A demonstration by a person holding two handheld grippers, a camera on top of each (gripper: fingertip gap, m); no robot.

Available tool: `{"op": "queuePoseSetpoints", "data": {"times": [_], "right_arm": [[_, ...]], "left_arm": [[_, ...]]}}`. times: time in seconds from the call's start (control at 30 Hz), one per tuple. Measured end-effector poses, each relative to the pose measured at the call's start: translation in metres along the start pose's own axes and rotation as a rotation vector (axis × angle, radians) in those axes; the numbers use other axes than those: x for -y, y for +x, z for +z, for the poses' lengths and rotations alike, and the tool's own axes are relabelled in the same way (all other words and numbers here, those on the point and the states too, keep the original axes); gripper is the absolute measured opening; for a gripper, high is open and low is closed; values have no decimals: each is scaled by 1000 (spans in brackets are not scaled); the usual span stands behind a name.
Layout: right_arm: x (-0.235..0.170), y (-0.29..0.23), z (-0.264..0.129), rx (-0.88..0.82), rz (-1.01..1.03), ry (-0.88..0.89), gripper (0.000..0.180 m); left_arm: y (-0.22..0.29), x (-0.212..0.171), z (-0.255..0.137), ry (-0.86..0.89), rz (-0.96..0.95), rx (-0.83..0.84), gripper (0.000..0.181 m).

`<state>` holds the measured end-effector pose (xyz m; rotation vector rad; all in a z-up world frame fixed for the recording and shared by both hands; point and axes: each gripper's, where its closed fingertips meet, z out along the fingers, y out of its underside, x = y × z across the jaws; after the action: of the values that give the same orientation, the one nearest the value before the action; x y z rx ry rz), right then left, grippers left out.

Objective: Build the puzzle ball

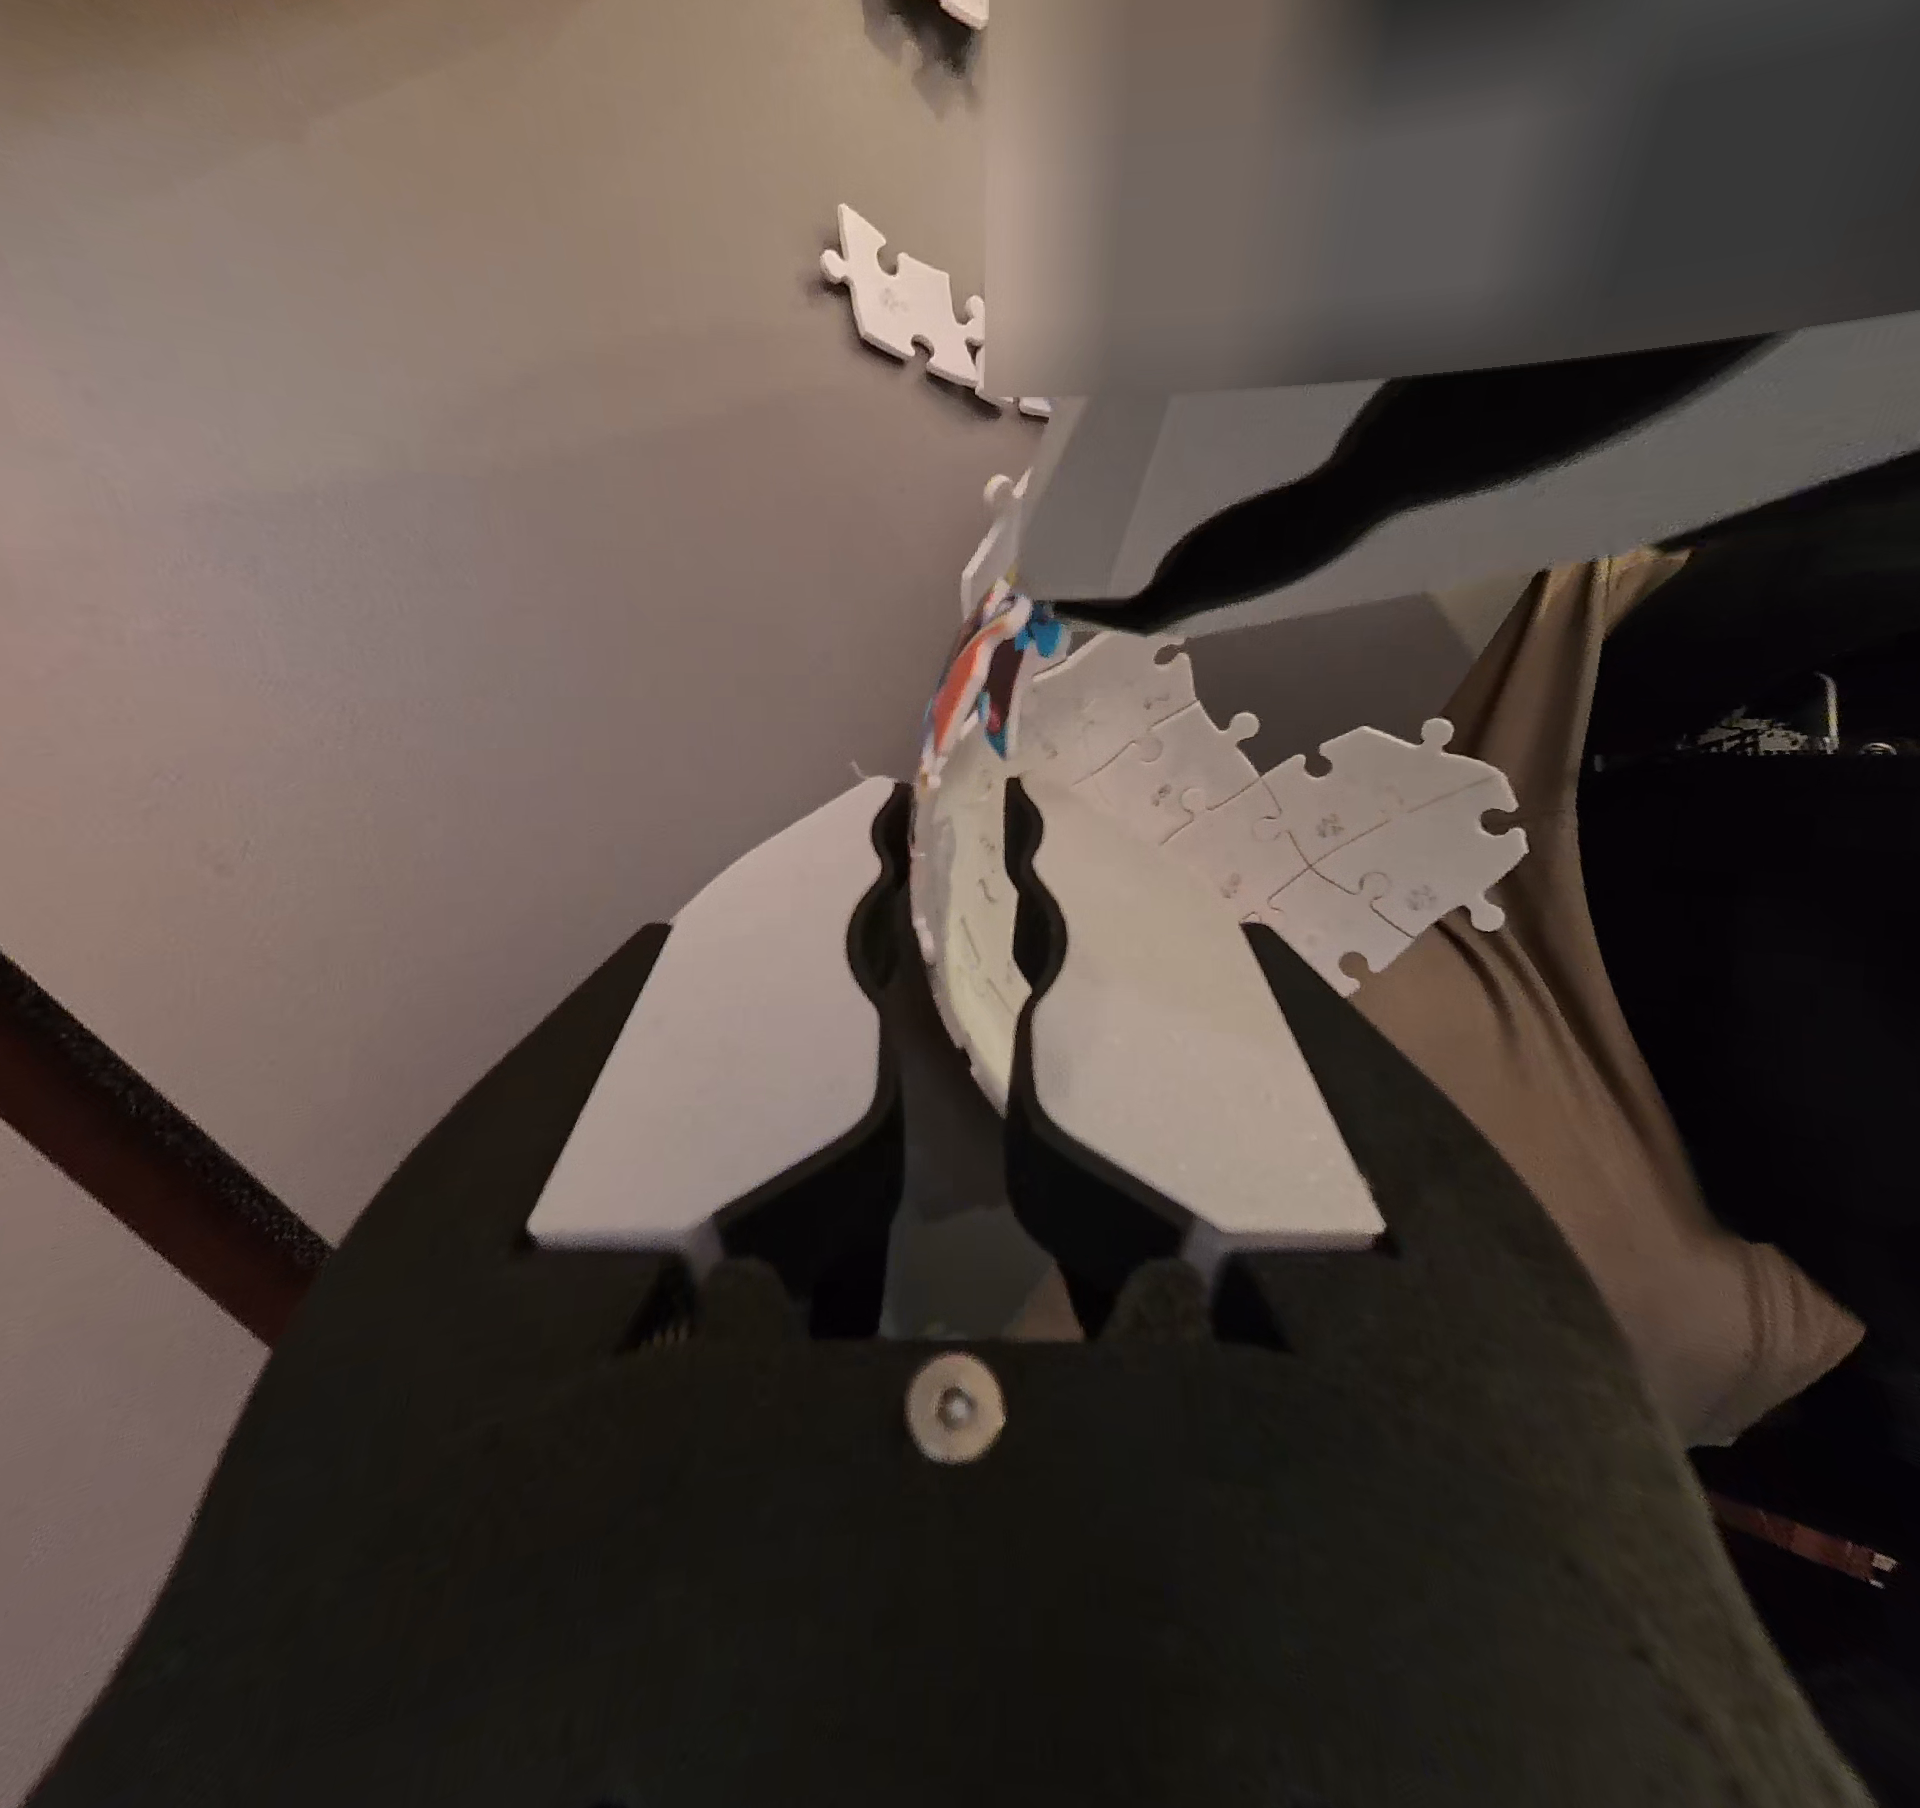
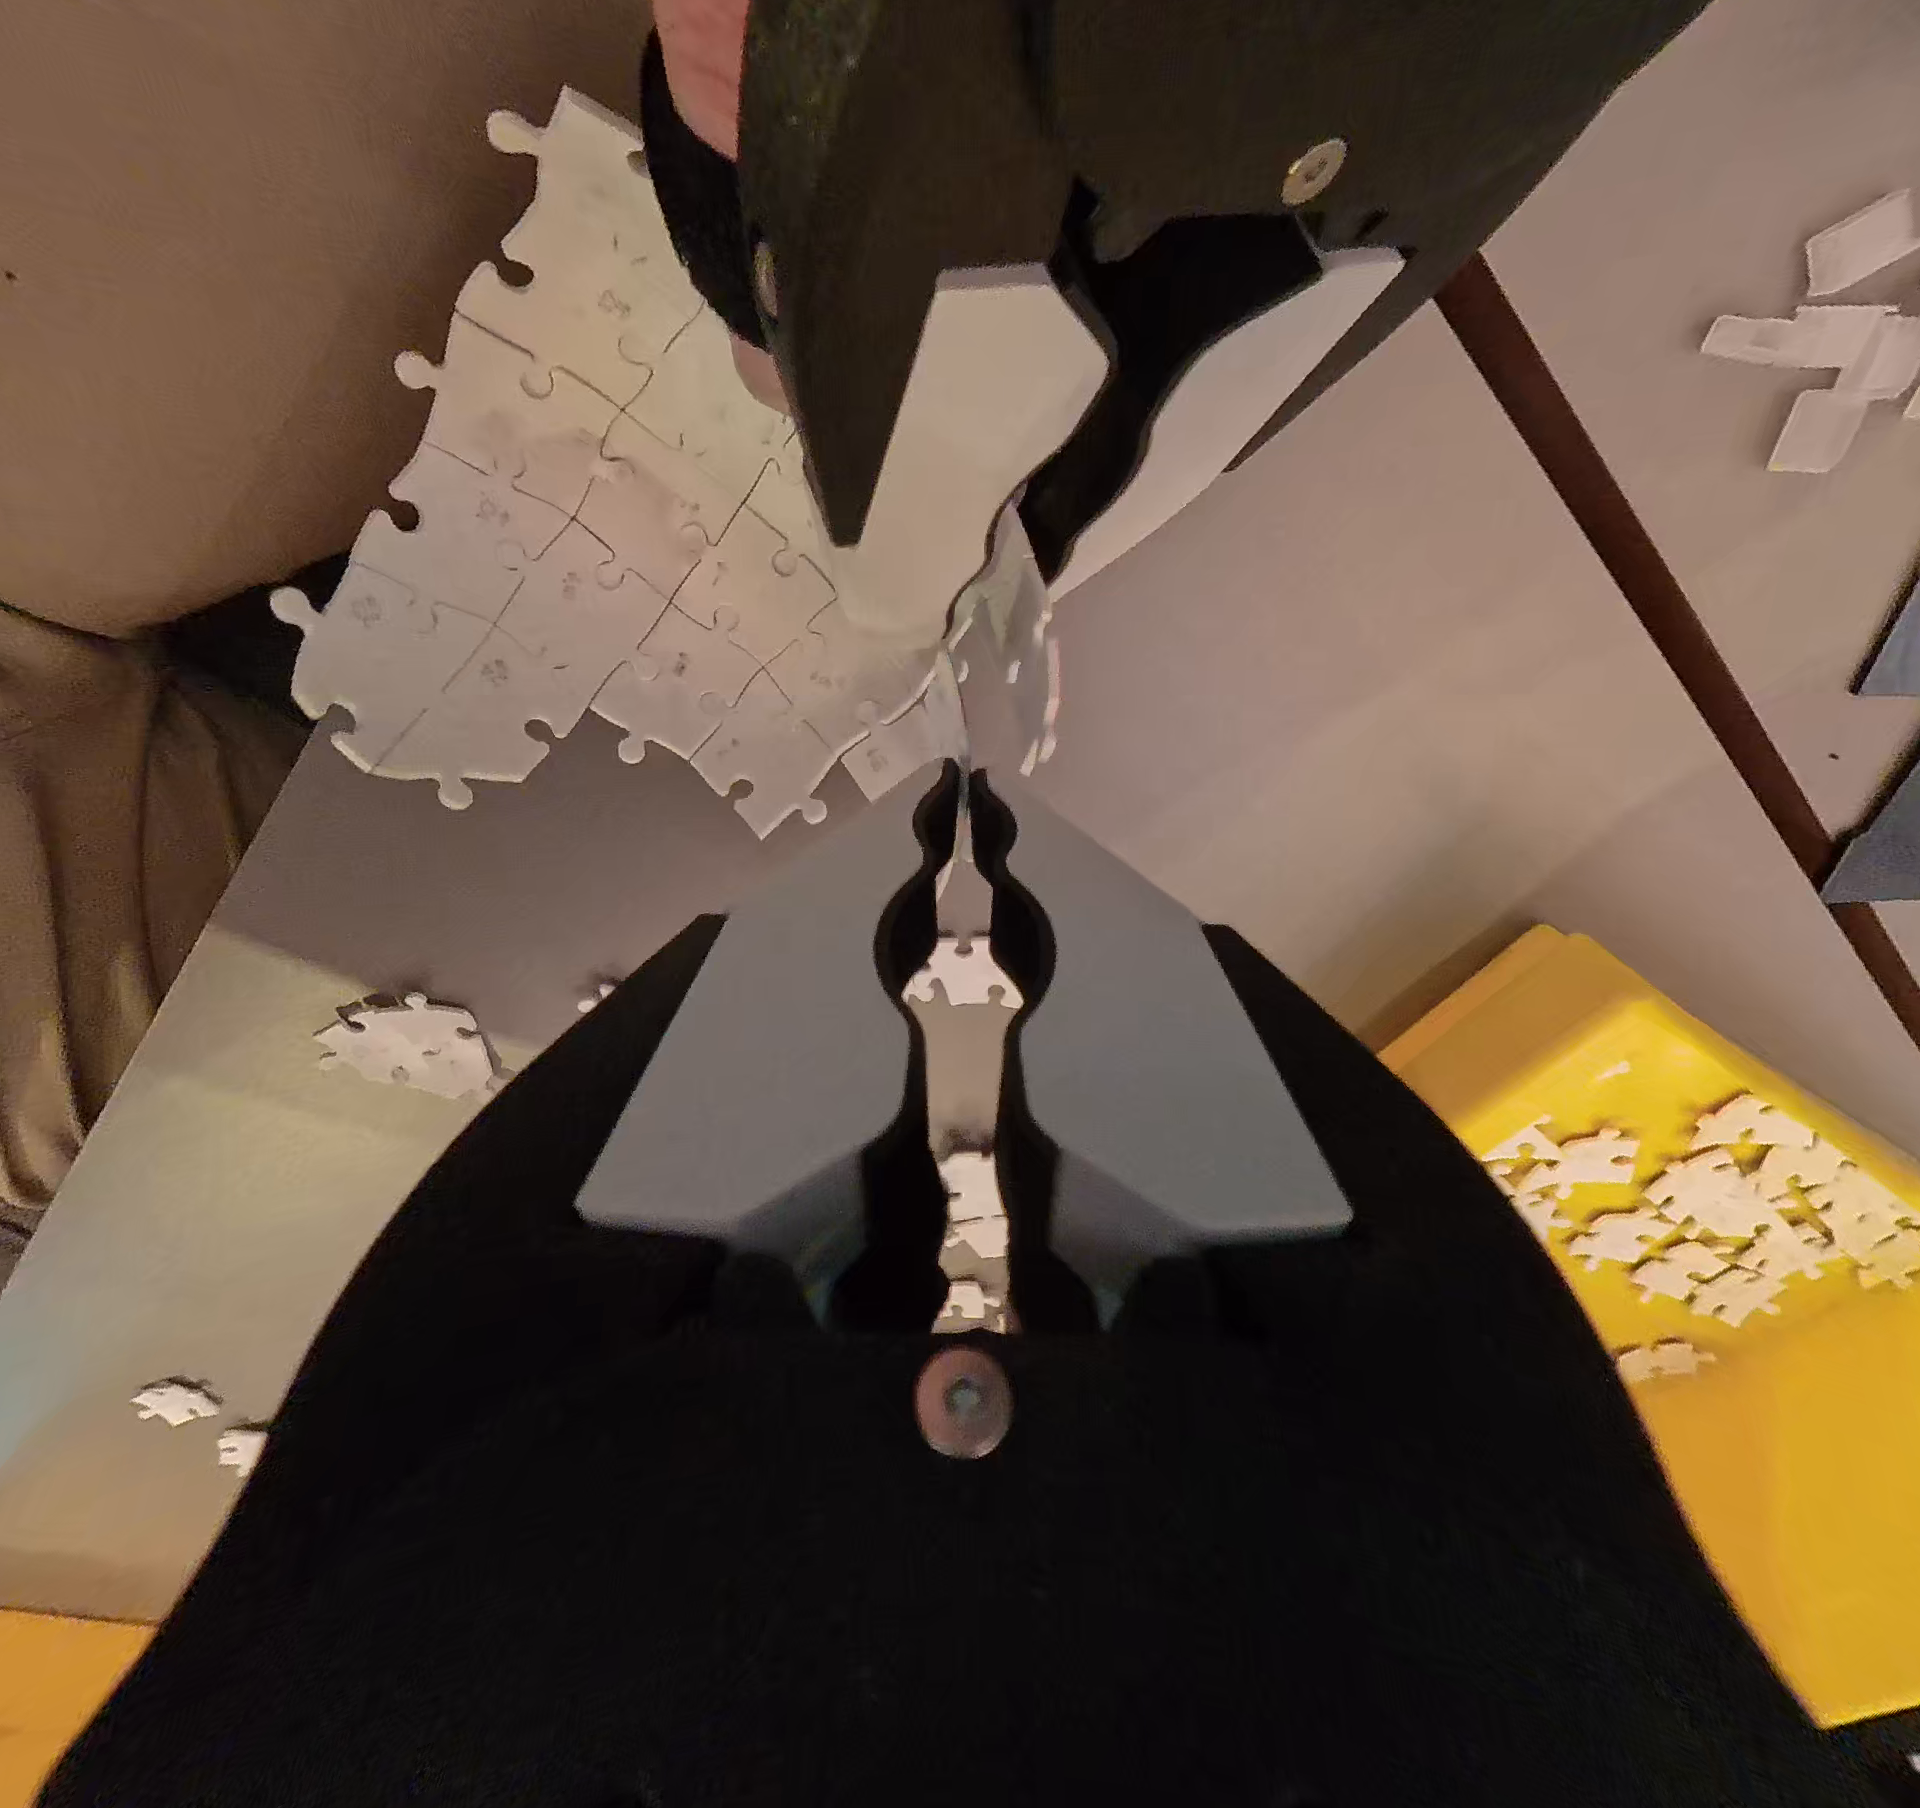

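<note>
Midair, left gripper (image 1: 961, 823) clamped on curved puzzle-ball section (image 2: 582, 553), steadying it; right gripper (image 2: 964, 802) at six o'clock, pinching a loose piece (image 2: 1003, 678), likely to press in.

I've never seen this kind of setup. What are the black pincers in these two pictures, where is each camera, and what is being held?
No robot here: a person holds a hand-held gripper in each hand, and each carries a camera looking forward along its own fingers. The left wrist view shows the left hand-held gripper, shut on the curved puzzle section, white side towards the camera, a printed edge showing. The right wrist view shows the right hand-held gripper shut on a piece at that section's edge; the other gripper enters from above. On the grey table lie loose pieces, and a yellow bin holds more.
</note>
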<state>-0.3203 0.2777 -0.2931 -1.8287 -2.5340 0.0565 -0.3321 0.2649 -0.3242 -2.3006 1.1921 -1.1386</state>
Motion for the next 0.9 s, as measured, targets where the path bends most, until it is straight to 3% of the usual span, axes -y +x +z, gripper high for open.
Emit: {"op": "queuePoseSetpoints", "data": {"times": [0.03,0.6,0.9], "right_arm": [[0,0,0,3,8,-3,0],[-4,-1,8,58,124,-57,0],[-2,-1,10,79,168,-61,0]], "left_arm": [[0,0,0,2,0,1,17],[-2,3,4,8,-19,6,6],[2,4,6,7,-31,-11,15]]}}
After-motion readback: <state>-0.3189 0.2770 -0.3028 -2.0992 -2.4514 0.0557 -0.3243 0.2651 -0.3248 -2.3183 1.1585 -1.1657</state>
